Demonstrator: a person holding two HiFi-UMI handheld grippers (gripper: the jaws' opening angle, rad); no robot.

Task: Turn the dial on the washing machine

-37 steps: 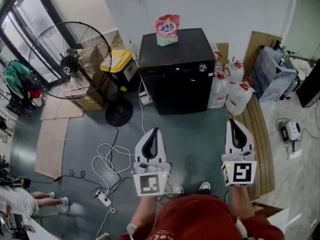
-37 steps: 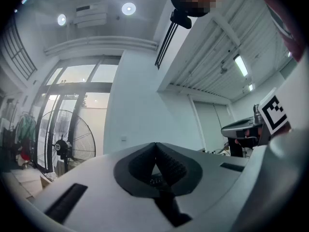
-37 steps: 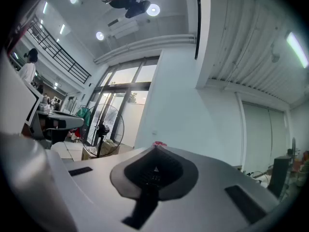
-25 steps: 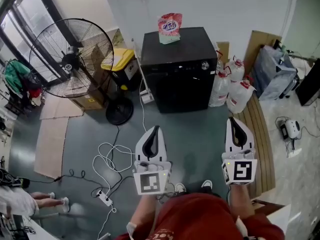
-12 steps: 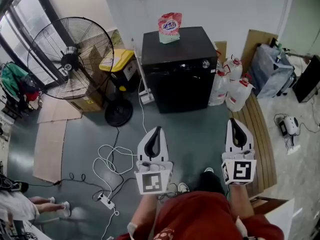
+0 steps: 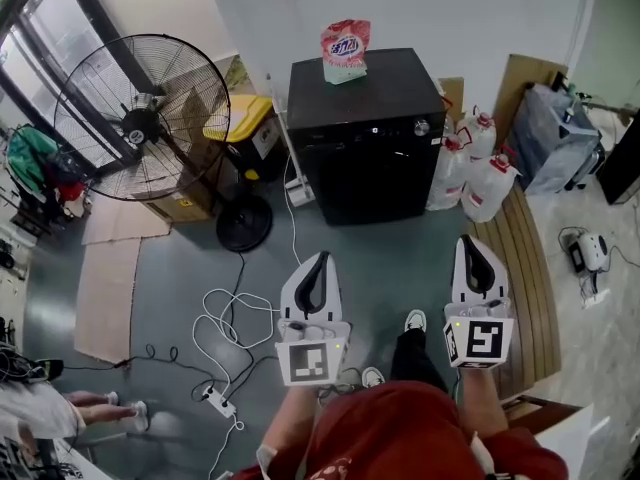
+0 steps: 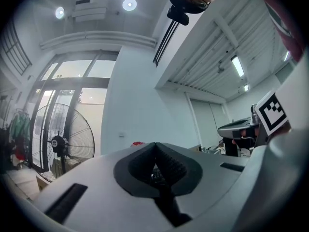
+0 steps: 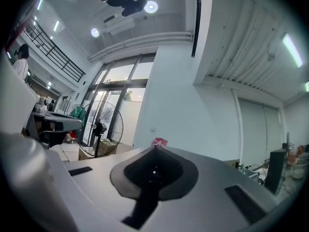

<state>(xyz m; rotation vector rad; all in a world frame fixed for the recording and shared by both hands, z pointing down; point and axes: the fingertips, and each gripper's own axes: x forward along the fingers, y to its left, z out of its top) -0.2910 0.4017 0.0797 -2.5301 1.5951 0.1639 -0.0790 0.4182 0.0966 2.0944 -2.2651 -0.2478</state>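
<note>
Head view: silver round dial on the far black washing machine is untouched; left gripper and right gripper are closed, empty.

Black washing machine, silver dial, pink-red bag, yellow bin lid, dull grey-green floor.

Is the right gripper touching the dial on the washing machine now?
Apart. The head view shows the right gripper far short of the dial, with grey floor between them.
</note>
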